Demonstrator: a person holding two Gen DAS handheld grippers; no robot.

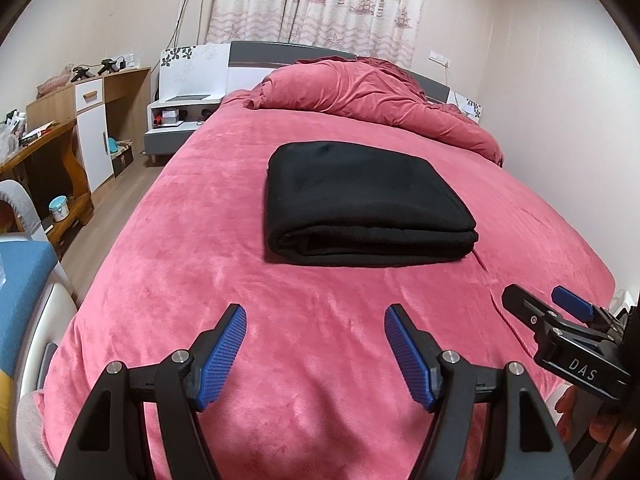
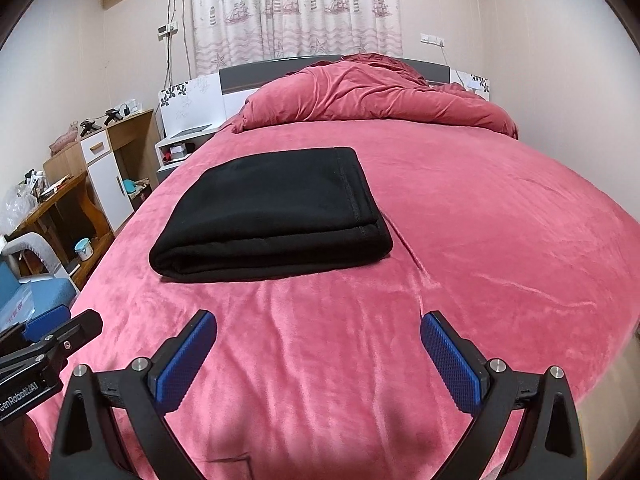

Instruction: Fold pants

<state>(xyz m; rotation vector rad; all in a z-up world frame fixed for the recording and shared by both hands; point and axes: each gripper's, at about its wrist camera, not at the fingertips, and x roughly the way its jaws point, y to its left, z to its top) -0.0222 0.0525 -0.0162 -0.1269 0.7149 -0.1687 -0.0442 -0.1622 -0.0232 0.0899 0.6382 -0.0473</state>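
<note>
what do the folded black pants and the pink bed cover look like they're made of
Folded black pants: looks like a thick, matte knit or fleece; the stacked layers are bulky, with no shine and a stitched hem along one edge. Pink bed cover: probably plush velvet-like fleece; its short nap shows lighter and darker streaks with a soft sheen.

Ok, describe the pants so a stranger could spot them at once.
Start at the big bed with the pink bedspread. In its middle lie the pants, folded into a flat rectangle. They are the only black thing on it; the heaped duvet behind is pink.
</note>
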